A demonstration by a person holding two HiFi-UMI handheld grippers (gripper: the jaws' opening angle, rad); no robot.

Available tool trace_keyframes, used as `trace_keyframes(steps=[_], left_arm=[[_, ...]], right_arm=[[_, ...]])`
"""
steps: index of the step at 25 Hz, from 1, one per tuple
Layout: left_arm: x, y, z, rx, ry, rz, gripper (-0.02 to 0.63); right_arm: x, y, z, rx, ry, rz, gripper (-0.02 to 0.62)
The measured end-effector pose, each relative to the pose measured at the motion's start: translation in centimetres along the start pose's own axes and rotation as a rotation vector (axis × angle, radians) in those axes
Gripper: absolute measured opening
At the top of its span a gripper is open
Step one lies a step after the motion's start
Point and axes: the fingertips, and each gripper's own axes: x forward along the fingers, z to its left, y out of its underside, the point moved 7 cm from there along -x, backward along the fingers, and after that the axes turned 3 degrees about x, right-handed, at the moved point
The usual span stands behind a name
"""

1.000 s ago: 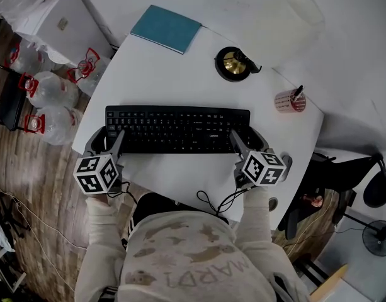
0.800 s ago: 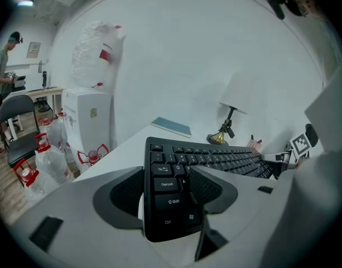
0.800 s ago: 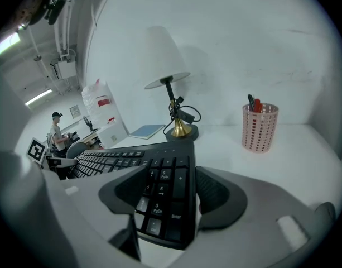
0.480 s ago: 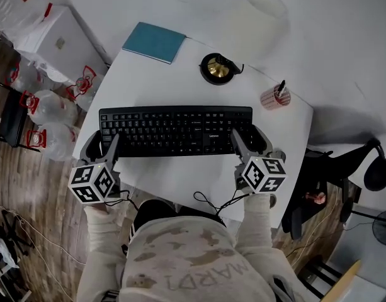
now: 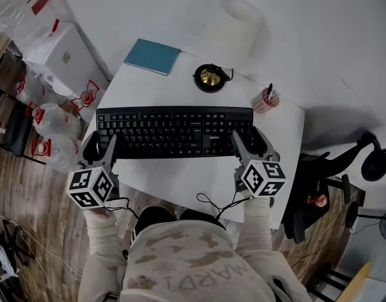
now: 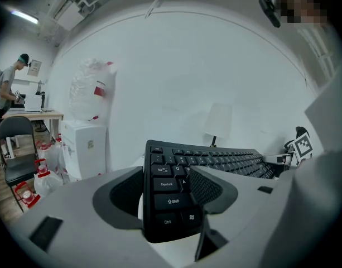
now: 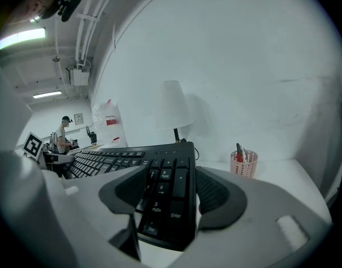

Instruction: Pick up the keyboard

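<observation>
Pink cup of pens on white table; black keyboard tight in left hand-held gripper and right hand-held gripper.

The black full-size keyboard sits keys-up, running left to right, its short ends clamped in the left tool and right tool.

Your left gripper and right gripper are pale grey moulded shells, and each jaw is lined with a dark ribbed pad. At the rear of each sits a white cube printed with black square markers. A thin black cable loops from behind the right gripper, and a second cable leaves the left. You wear a pale long-sleeved top with darker camouflage-like blotches and large lettering across the chest. Its sleeves are plain and light.
</observation>
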Motion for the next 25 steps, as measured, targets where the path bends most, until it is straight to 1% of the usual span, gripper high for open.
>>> trace_keyframes(steps=[7,11,25], left_arm=[[-2.1,-2.6,-1.7,0.009,0.017,-0.098,0.256],[-3.1,-3.7,-3.3,0.017,0.023,-0.142,0.256],[-6.3,-7.2,-4.5,0.023,0.058,-0.278,0.256]], right_arm=[[-3.0,-2.6,0.5,-0.015,0.001,-0.087,0.287],[-4.9,-4.0,0.0,-0.023,0.003,-0.129,0.287],[-9.2,-7.1,1.7,-0.052,0.013,-0.253,0.287]])
